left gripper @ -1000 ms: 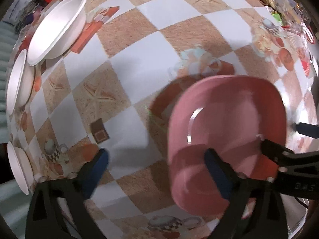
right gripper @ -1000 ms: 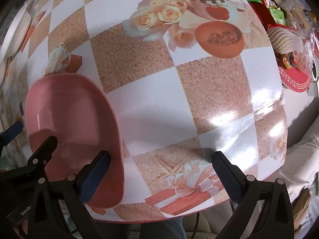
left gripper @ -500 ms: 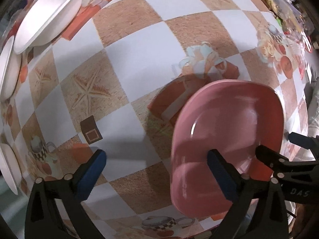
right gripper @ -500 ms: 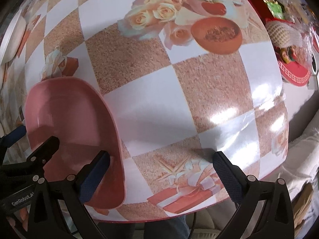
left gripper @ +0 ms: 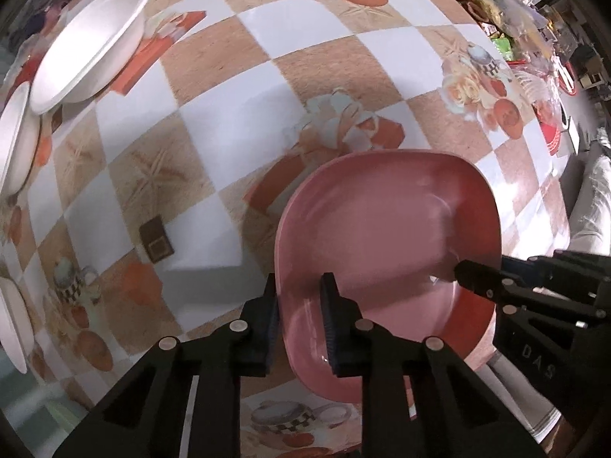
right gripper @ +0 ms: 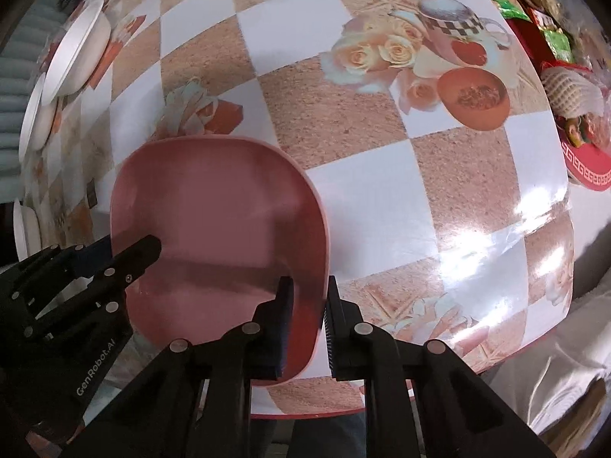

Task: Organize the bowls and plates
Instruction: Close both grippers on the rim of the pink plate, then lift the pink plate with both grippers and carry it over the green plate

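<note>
On the desk's [left gripper: 236,122] near edge, left wrist view: the left gripper [left gripper: 298,305] is pointing straight down, its jaws having just been closing, now clamping the pink plate's [left gripper: 389,221] left rim, one pad outside, one inside. The right gripper [left gripper: 477,271] is biting the opposite rim at right. White bowls [left gripper: 88,42] are sitting well apart at far left.

Right wrist view: the right gripper [right gripper: 307,309], jaws likewise just closing, is pinching the pink plate's [right gripper: 214,198] right rim; the left gripper [right gripper: 126,252] is gripping the far left side. White bowls [right gripper: 76,57] are lying up-left.

Plate is spanning between both grippers, each equally near; a lift likely needs both rising together, then heading left toward the bowls.
</note>
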Tool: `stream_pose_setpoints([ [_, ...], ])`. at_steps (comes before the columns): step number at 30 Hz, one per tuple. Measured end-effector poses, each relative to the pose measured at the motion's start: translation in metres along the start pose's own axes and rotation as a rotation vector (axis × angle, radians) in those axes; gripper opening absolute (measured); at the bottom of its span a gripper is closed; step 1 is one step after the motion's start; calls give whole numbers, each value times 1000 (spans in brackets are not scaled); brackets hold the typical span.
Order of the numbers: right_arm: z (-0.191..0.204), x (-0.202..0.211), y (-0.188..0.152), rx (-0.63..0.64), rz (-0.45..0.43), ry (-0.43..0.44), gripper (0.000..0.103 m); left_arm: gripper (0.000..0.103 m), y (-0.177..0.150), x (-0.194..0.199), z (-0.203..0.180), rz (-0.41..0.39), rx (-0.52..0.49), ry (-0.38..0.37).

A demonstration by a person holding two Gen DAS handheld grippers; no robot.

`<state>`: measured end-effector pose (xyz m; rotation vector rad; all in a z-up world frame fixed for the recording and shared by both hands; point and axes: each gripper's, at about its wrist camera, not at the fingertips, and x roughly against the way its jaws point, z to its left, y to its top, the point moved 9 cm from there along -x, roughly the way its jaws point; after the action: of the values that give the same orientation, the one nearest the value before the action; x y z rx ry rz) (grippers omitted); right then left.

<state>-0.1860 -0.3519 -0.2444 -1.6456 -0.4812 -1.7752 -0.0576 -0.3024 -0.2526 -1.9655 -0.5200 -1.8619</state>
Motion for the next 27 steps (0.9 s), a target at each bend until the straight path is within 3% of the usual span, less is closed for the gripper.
stream_pose_setpoints([
  [13,99,-21,-24,188,68,-9,17,23,-59,2,88,9,177,49],
  [20,163,-33,-55,339,97,-4,17,24,-98,3,147,21,308,79],
  [27,204,-40,-78,436,114,-18,17,24,-126,2,181,25,384,88],
])
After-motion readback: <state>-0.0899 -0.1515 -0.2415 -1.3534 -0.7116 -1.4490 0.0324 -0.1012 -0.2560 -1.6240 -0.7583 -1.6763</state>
